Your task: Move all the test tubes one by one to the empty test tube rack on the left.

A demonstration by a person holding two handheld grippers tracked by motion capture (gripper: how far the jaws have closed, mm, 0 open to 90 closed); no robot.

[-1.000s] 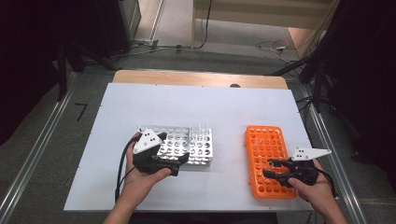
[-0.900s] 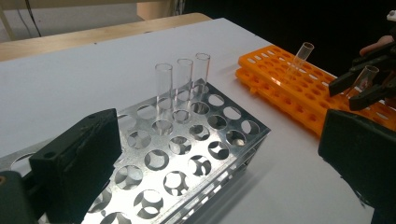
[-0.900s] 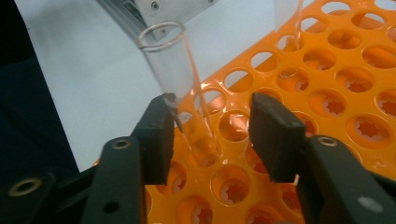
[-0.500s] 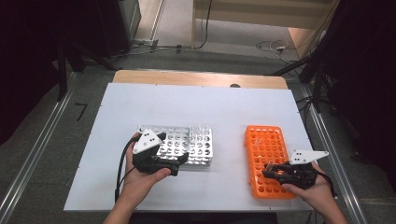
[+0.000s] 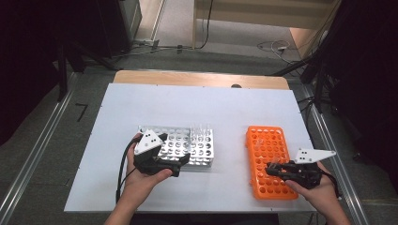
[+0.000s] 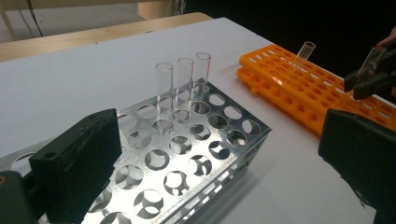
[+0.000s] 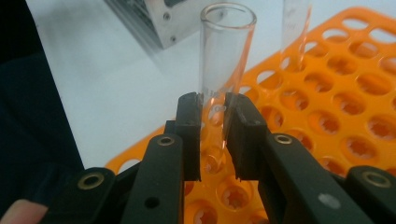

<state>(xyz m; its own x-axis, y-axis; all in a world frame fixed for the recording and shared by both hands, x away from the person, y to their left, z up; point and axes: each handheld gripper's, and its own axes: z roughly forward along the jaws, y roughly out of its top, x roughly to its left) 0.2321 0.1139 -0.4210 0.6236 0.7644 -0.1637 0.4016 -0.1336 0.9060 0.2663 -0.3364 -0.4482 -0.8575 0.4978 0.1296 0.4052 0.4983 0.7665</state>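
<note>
A clear glass test tube [image 7: 226,46] stands in a hole near the front edge of the orange rack [image 7: 355,93]. My right gripper [image 7: 213,105] has just been closing and is now shut on that tube, both pads pressing its lower half. In the high view the right gripper [image 5: 271,169] lies over the near end of the orange rack [image 5: 270,159]. A second tube [image 7: 296,28] stands farther back in the same rack. My left gripper [image 5: 180,164] sits at the near left of the metal rack [image 5: 187,145]. Its jaws stand wide apart and open. Three clear tubes [image 6: 184,79] stand in the metal rack [image 6: 187,149].
Both racks lie on a white tabletop [image 5: 211,108] with a wooden strip [image 5: 197,78] along its far edge. The orange rack [image 6: 299,88] lies to the right of the metal one, with a gap of bare board between them. Dark floor and cables lie beyond the table.
The right gripper's jaws have closed onto the tube in the orange rack. Both hands have stayed almost where they were.
</note>
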